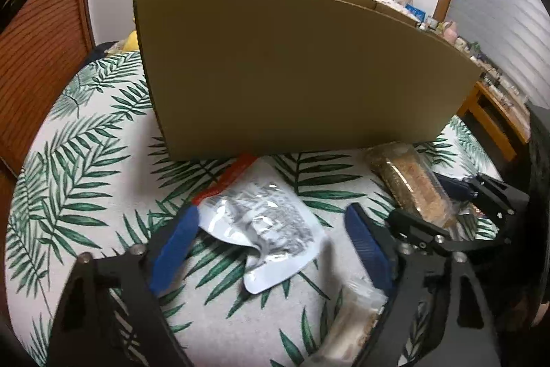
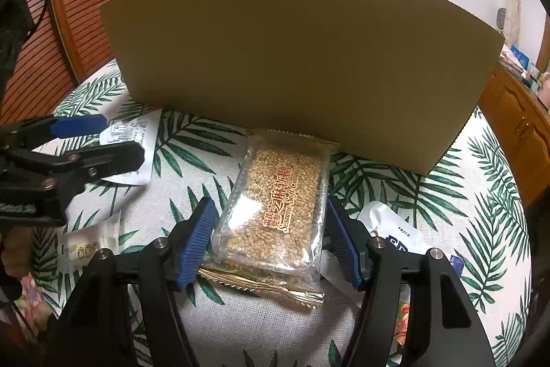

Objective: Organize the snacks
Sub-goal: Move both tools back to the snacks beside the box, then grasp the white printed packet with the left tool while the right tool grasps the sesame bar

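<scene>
- Right gripper wide open, straddling the sesame candy pack, w/ pads not touching yet; pack lies flat by the cardboard box.
- Left gripper open too, holding nothing, over the silver pouch.
- Close on the pack's long sides (slippery film, I'd guess), lift over box wall.
</scene>
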